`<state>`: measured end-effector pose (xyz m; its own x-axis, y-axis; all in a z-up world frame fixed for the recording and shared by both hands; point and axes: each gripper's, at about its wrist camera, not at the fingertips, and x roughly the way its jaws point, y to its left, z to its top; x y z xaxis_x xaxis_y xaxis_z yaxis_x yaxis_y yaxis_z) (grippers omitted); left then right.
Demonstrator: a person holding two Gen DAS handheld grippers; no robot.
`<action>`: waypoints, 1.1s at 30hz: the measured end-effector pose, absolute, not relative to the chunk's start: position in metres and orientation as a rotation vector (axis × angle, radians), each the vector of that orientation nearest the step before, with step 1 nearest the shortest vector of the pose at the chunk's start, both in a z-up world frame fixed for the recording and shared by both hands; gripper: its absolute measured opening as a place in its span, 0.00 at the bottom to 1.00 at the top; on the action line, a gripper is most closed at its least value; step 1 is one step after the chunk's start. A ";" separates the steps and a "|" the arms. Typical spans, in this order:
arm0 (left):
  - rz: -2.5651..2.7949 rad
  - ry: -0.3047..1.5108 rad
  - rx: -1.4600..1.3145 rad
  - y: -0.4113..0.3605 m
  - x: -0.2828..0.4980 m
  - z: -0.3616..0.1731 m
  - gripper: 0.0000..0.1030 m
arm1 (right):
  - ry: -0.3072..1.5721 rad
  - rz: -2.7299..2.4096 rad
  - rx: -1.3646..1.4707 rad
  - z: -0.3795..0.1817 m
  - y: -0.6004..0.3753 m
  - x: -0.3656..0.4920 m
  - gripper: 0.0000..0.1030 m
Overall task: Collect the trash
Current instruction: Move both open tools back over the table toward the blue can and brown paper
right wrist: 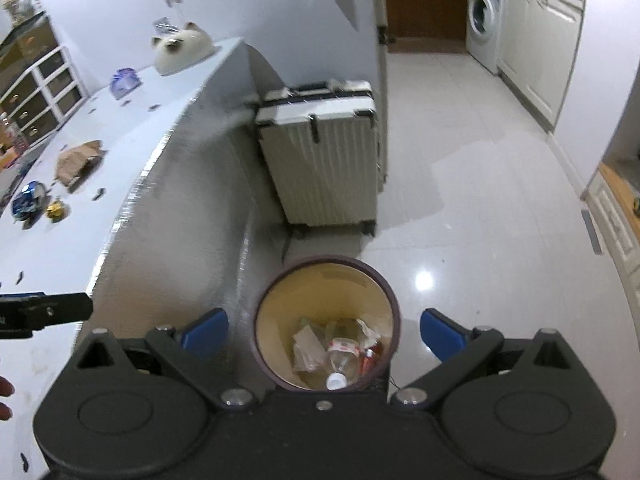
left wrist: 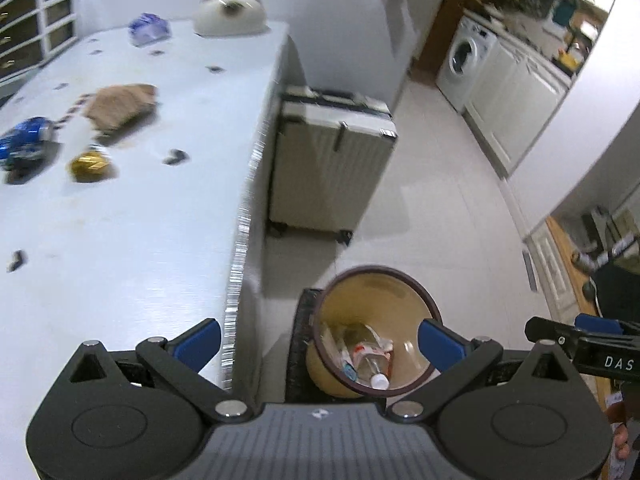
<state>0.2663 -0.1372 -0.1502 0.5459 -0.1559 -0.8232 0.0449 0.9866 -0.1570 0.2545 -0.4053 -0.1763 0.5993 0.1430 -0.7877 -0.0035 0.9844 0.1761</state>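
Both grippers are held above the floor beside the end of a white table, and both are seen with their blue-padded fingers spread wide with nothing between them: the left gripper straddles the table's edge and the bin, while the right gripper is centred over the bin. The round trash bin, tan inside with a dark rim, stands on the pale tiled floor just beside the table's end panel; inside it lie a clear plastic bottle with a white cap, crumpled paper and a red-printed wrapper. Trash is left on the tabletop, well apart from the bin: a crushed blue can, a gold foil wrapper, a crumpled brown paper bag, a blue-and-clear plastic wrapper and small dark scraps scattered over the surface. At the far end of the table a white cat-shaped object is seen against the wall. Behind the bin, near the table's end, a ribbed pale suitcase on wheels stands upright on the floor. Farther back a washing machine is set beside white cabinets. A dark mat is seen under the bin in the left view.
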 end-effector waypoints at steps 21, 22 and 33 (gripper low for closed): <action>0.030 0.787 -0.211 0.040 0.180 -0.092 1.00 | 0.778 0.308 0.051 -0.115 -0.218 0.235 1.00; 0.036 0.782 -0.214 0.045 0.180 -0.093 1.00 | 0.773 0.321 0.041 -0.113 -0.210 0.237 1.00; 0.097 0.754 -0.235 0.077 0.221 -0.103 1.00 | 0.725 0.524 -0.048 -0.092 -0.140 0.313 1.00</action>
